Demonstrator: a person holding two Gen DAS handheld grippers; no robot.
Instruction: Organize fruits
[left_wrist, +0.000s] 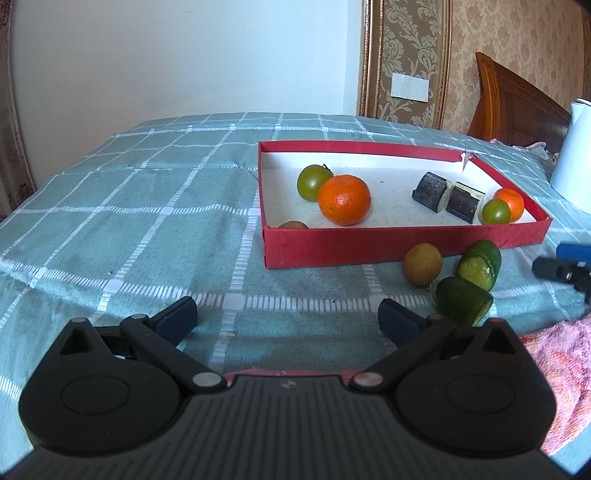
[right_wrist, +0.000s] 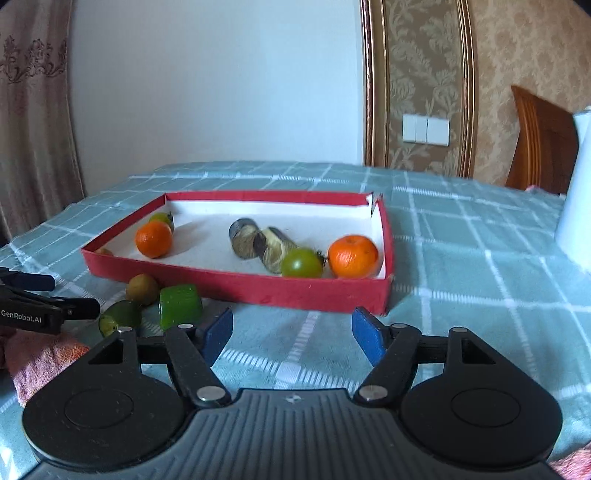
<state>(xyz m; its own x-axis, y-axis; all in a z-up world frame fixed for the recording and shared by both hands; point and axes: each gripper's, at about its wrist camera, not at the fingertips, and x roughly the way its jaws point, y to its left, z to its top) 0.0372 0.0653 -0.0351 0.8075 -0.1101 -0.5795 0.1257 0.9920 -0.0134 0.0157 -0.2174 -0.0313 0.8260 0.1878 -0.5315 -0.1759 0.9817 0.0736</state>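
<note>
A red box (left_wrist: 369, 245) (right_wrist: 258, 288) on the checked cloth holds two oranges (left_wrist: 344, 199) (right_wrist: 352, 256), two green tomatoes (left_wrist: 313, 182) (right_wrist: 301, 263), two dark cut pieces (left_wrist: 430, 191) (right_wrist: 243, 238) and a brown fruit half hidden by the front wall. Outside its near wall lie a brown round fruit (left_wrist: 422, 264) (right_wrist: 142, 289) and two green cut pieces (left_wrist: 480, 264) (right_wrist: 180, 306). My left gripper (left_wrist: 288, 317) (right_wrist: 75, 294) is open over bare cloth, left of these. My right gripper (right_wrist: 291, 332) (left_wrist: 546, 257) is open before the box's right end, with nothing between its fingers.
A pink towel (left_wrist: 565, 362) (right_wrist: 37, 354) lies on the cloth between the two grippers, near the front. A white jug (left_wrist: 572, 170) (right_wrist: 576, 192) stands right of the box. A wooden headboard and papered wall rise behind.
</note>
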